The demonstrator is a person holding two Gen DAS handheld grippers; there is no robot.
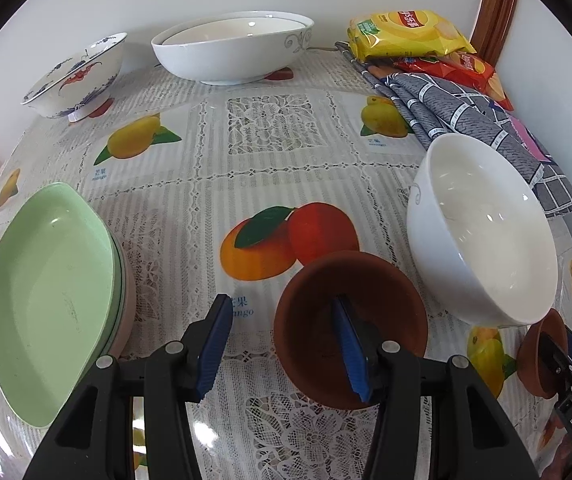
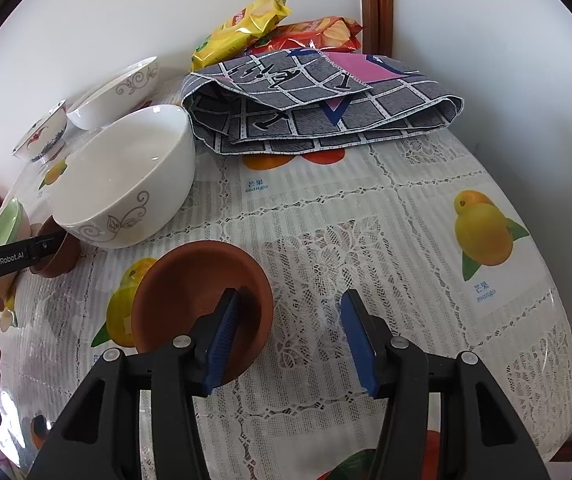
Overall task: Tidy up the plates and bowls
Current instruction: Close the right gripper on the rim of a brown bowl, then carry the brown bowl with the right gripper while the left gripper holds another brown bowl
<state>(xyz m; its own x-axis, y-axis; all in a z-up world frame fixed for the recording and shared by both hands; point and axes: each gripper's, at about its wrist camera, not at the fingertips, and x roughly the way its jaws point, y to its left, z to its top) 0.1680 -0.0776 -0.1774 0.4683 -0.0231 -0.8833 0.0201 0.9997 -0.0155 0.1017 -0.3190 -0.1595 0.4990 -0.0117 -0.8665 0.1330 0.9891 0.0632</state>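
Right wrist: "GenRobot.AI" on left gripper [image 2: 51, 248]; tablecloth [image 2: 406, 240] reads "mango".

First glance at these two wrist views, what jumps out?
Two small brown dishes, each with one blue finger of a hand-held gripper inside its rim: the left hand-held gripper at the left brown dish, the right hand-held gripper at the right brown dish. Between them stands a big white bowl. Pale green plates are stacked at the table's left edge.
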